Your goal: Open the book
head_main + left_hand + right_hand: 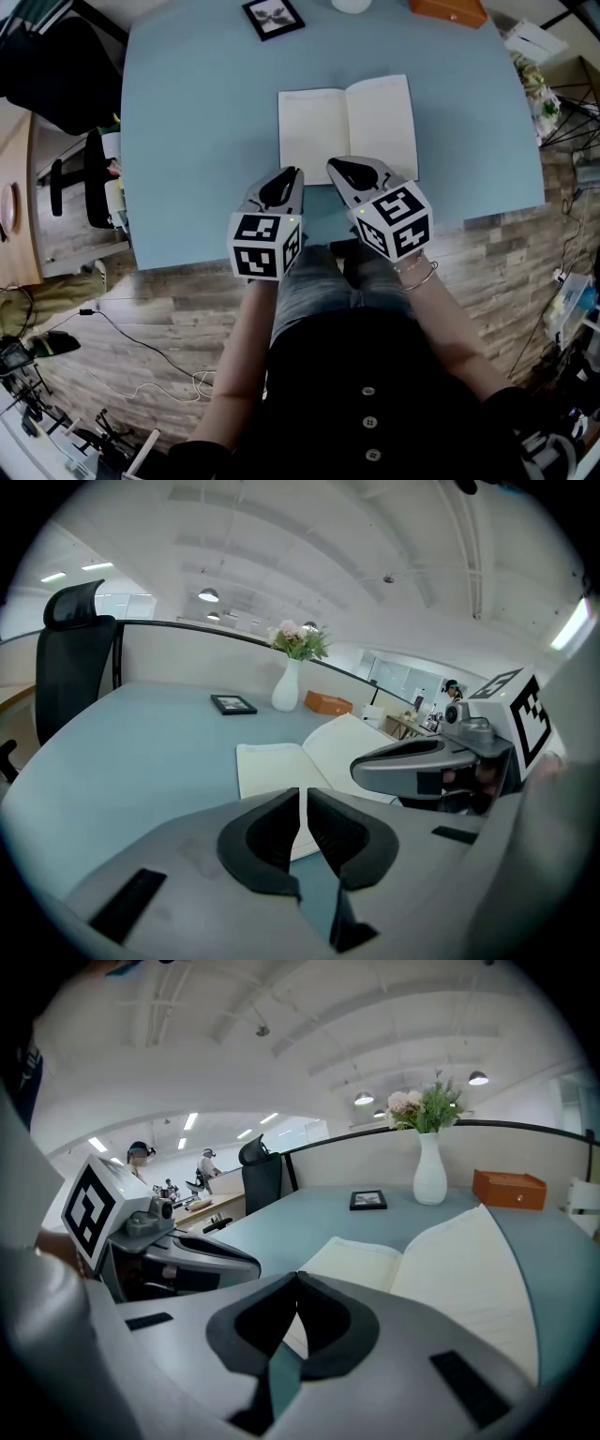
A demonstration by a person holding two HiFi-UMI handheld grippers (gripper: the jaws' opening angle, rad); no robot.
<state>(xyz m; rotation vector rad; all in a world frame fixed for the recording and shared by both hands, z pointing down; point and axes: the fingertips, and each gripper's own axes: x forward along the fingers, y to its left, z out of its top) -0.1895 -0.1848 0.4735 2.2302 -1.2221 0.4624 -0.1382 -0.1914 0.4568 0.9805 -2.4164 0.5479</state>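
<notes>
The book (347, 127) lies open flat on the blue-grey table (197, 141), cream pages up; it also shows in the left gripper view (281, 766) and the right gripper view (450, 1269). My left gripper (292, 172) hovers above the book's near left corner, jaws shut on nothing (302, 803). My right gripper (333, 167) sits beside it over the near edge of the book, jaws shut and empty (295, 1288). Both are raised off the pages, near the table's front edge.
A small black picture frame (273, 17), a white vase with flowers (429, 1171) and an orange box (448, 9) stand at the table's far side. A black office chair (56, 70) is at the left. Cables lie on the wooden floor (141, 328).
</notes>
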